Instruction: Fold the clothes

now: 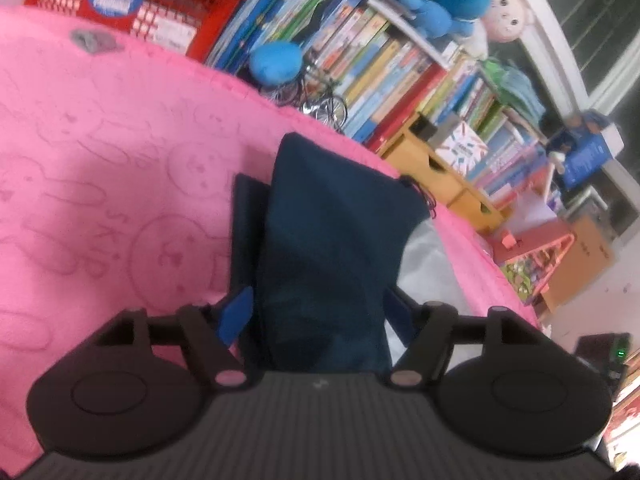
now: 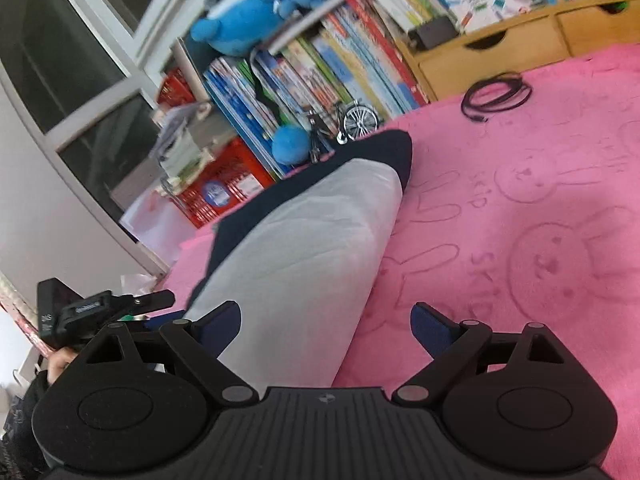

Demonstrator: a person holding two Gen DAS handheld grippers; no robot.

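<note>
A dark navy garment lies folded lengthwise on the pink blanket, with a pale grey layer showing at its right side. My left gripper is open. Its blue pads stand apart and the dark cloth fills the gap between them. In the right wrist view the pale grey cloth lies on top of the navy garment. My right gripper hangs open over the near end, its left finger above grey cloth and its right finger above the blanket. The left gripper shows at the garment's left edge.
Rows of books, blue plush toys and wooden drawers line the bed's far side. A coiled black cable lies on the blanket. A small model bicycle and a red crate stand at the edge. A hand holds the left gripper.
</note>
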